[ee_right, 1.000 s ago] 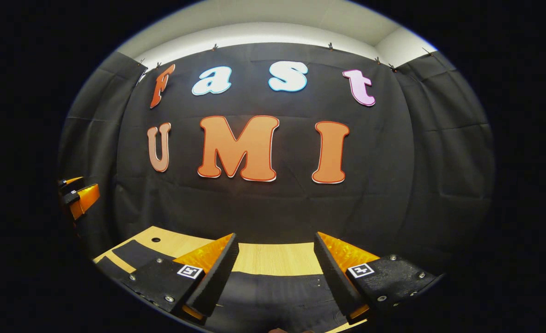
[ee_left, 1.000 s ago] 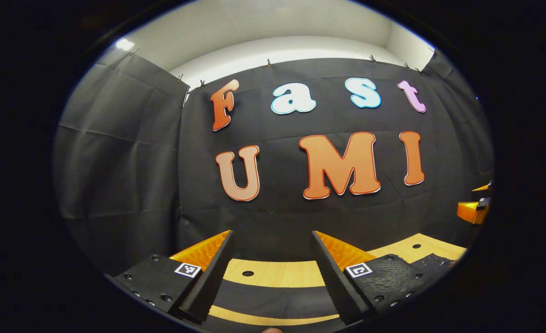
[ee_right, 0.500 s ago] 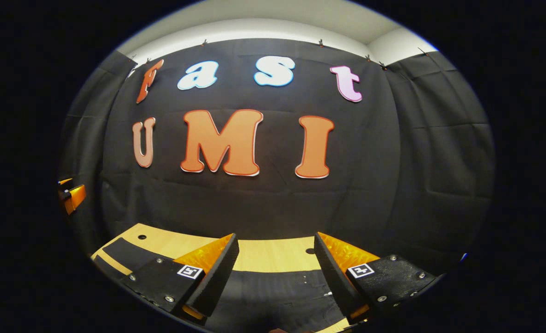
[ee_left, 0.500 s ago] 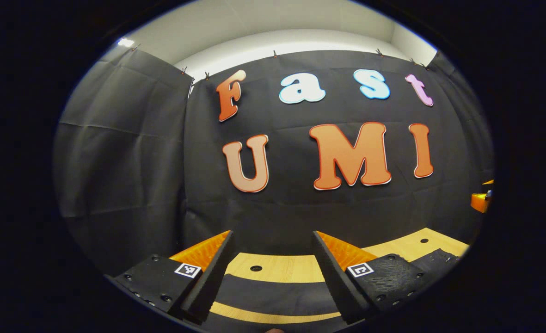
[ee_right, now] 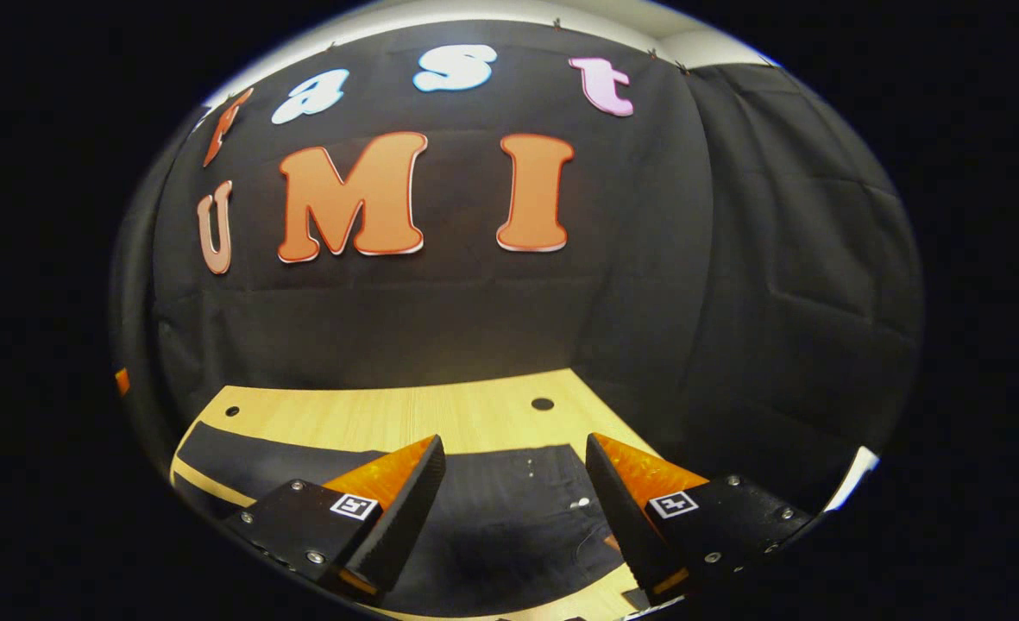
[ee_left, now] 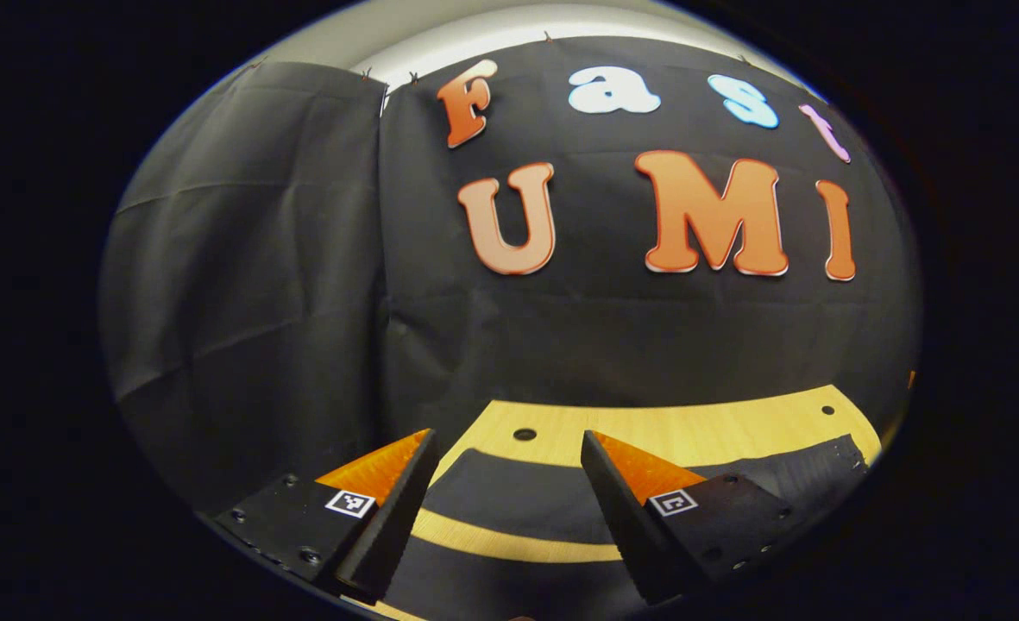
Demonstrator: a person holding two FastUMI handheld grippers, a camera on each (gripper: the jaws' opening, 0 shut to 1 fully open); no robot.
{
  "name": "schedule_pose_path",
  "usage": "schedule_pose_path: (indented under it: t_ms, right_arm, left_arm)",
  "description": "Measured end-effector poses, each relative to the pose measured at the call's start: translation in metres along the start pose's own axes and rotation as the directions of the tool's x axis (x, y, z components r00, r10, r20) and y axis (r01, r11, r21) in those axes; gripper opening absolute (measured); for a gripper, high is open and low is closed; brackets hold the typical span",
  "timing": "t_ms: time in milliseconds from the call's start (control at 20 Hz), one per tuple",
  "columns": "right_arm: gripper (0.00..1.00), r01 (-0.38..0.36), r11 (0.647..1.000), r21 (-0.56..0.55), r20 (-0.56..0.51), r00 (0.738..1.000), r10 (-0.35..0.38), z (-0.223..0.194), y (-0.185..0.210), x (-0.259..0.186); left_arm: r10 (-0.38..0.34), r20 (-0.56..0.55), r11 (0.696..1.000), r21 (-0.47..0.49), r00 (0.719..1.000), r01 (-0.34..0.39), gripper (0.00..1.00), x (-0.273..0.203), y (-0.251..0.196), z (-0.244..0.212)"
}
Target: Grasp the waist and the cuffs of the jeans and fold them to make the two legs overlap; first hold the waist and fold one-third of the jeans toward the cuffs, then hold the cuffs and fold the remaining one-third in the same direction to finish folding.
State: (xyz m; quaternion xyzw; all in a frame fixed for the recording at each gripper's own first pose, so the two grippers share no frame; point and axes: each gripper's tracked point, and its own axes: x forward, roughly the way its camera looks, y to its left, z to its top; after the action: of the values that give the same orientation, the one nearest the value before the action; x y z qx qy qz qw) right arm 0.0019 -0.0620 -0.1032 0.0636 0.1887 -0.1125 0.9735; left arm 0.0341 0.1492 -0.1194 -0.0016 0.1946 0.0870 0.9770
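Your wooden table (ee_left: 699, 431) runs across the lower part of both views, pale, with small round holes near its far edge, and the black cloth wall rises directly behind it. The jeans (ee_right: 492, 509) lie flat on it, dark, spread crosswise. In the right gripper view you look down on the waist end: small metal rivets and a button show on the cloth between and just beyond your fingers, and the fabric runs off toward the left edge as one leg. In the left gripper view, two dark legs (ee_left: 526, 496) lie apart, with a strip of bare wood between them; the nearer leg passes under your fingers, the farther one lies just beyond the tips. Your left gripper (ee_left: 509, 448) hangs over the legs with its fingers spread wide, nothing between them. Your right gripper (ee_right: 515, 453) hangs over the waist, fingers likewise wide apart and empty. Whether either set of tips touches the cloth, you cannot tell from these angles.
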Motion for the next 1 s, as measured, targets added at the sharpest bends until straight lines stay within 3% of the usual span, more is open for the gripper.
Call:
schedule_pose_path:
  t_ms: [200,400,600,700,950,1000]
  right_arm:
    - [0.98,-0.005,0.992,0.130,-0.117,0.993,0.020,-0.029,-0.002,0.012]
    - [0.98,0.050,0.986,0.161,-0.243,0.970,-0.009,-0.064,-0.018,0.022]
    - [0.98,0.096,0.958,0.271,-0.365,0.931,0.010,-0.097,-0.032,0.030]
    - [0.98,0.151,0.946,0.287,-0.421,0.907,-0.017,-0.115,-0.050,0.031]
    - [0.99,0.290,0.887,0.359,-0.586,0.810,-0.027,-0.166,-0.081,0.029]
    - [0.99,0.310,0.872,0.378,-0.598,0.801,-0.026,-0.171,-0.086,0.029]
  left_arm:
    - [0.021,-0.187,0.998,-0.059,0.982,-0.033,0.99,0.008,0.027,-0.055]
    - [0.063,-0.346,0.986,-0.126,0.936,-0.113,0.99,0.015,0.059,-0.105]
    - [0.054,-0.546,0.968,-0.179,0.836,-0.179,1.00,0.012,0.082,-0.168]
    - [0.065,-0.606,0.947,-0.213,0.793,-0.240,1.00,0.019,0.087,-0.192]
    - [0.058,-0.715,0.913,-0.244,0.696,-0.327,0.99,0.018,0.085,-0.226]
    - [0.051,-0.737,0.907,-0.248,0.674,-0.340,0.99,0.015,0.083,-0.233]
